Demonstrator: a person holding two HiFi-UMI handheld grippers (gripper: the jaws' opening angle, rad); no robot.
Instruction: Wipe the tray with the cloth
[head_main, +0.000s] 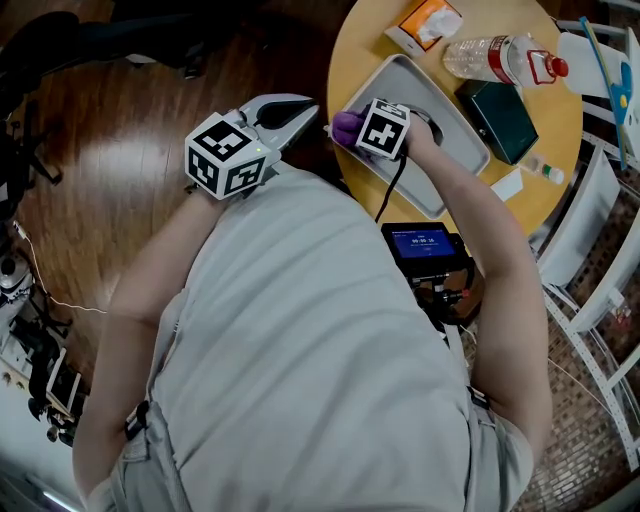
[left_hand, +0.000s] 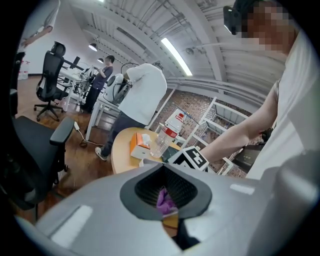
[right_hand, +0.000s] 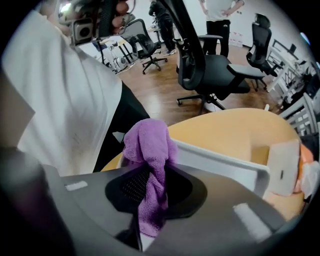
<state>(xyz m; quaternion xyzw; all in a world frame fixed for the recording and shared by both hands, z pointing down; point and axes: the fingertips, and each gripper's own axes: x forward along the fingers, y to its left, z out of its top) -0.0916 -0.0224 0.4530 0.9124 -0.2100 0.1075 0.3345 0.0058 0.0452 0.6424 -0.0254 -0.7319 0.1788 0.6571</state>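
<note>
The grey tray (head_main: 450, 125) lies on a round wooden table (head_main: 365, 40). My right gripper (head_main: 358, 128), pointing steeply down, is shut on the purple cloth (head_main: 344, 127) at the tray's near-left end. In the right gripper view the cloth (right_hand: 149, 145) bunches up out of the right gripper (right_hand: 151, 167) against the tray's rim (right_hand: 220, 161). Off the table, left of the tray, my left gripper (head_main: 290, 112) has its jaws together and holds nothing. Through the hollow of the left gripper (left_hand: 163, 166), a scrap of the cloth (left_hand: 165, 200) shows.
Beyond the tray stand an orange tissue box (head_main: 424, 24), a water bottle (head_main: 498, 57) and a dark green box (head_main: 498, 120). A white rack (head_main: 600, 210) is at the right. An office chair (right_hand: 212, 65) and people (left_hand: 142, 95) are past the table.
</note>
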